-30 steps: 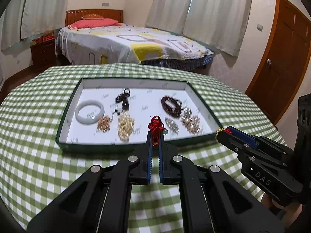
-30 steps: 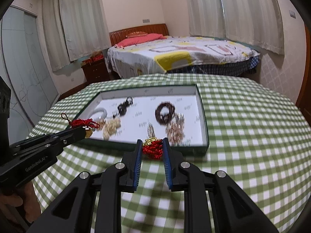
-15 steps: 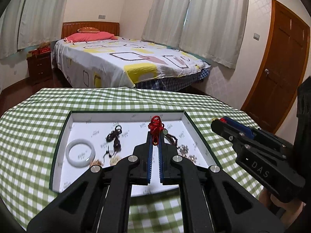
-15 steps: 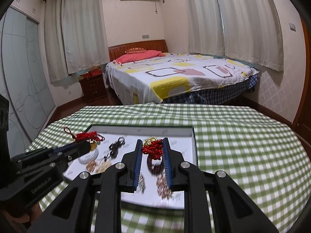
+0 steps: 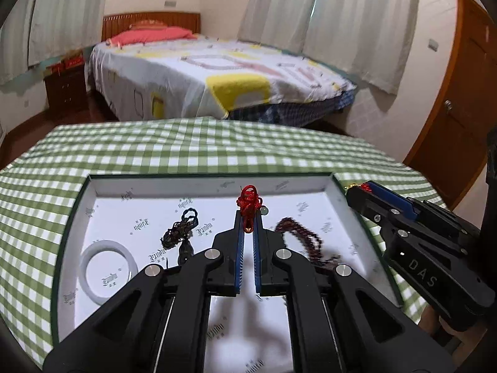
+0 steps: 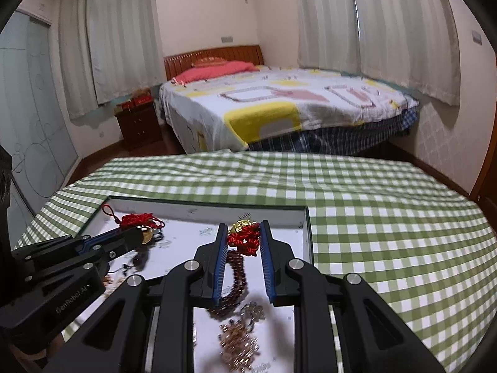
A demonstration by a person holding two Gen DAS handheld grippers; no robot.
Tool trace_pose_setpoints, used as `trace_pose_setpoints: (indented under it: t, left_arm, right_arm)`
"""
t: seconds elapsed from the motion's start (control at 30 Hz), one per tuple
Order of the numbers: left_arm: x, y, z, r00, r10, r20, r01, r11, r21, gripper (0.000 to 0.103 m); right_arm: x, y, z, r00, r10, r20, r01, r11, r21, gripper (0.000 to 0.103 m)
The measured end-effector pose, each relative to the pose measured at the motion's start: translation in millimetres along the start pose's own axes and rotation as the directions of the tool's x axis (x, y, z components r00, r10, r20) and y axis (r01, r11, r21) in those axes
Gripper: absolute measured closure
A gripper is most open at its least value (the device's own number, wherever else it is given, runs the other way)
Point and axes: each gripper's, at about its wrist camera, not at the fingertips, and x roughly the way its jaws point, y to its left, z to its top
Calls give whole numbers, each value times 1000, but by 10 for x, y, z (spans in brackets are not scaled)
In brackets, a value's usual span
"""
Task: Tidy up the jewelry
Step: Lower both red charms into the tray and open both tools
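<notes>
A green-rimmed white tray (image 5: 338, 186) lies on the checked table. My left gripper (image 5: 247, 217) is shut on a red knotted cord charm (image 5: 248, 201) and holds it above the tray's middle. My right gripper (image 6: 243, 233) is shut on a second red knotted charm with a gold piece (image 6: 243, 236), over the tray's far right part (image 6: 306, 217). The left gripper with its charm (image 6: 139, 220) shows in the right wrist view; the right gripper (image 5: 362, 188) shows at the tray's right rim in the left wrist view.
In the tray lie a white bangle (image 5: 107, 267), a black cord piece (image 5: 181, 230), a dark red bead bracelet (image 5: 298, 236) and a gold chain pile (image 6: 240, 345). Green checked tablecloth (image 6: 388, 233) surrounds the tray. A bed (image 5: 211, 80) and door (image 5: 459, 108) stand behind.
Both grippers have moved forward from the tray's near edge to over the tray, each still holding its red charm.
</notes>
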Motion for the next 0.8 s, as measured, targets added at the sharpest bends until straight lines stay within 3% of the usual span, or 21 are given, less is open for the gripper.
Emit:
trace_pose_setpoints:
  t: [0.33,0.8]
  left_arm:
    - [406,105,6,993,17,-115,-21,999,-32,97]
    - [564,132,7,983,19,-184,-28,999,-44,97]
  right_arm:
    - [421,-100,-6,989,-9,-147,11,1000,16,81]
    - [548,-133,-20,977,-10,-215,13,1000,15,79]
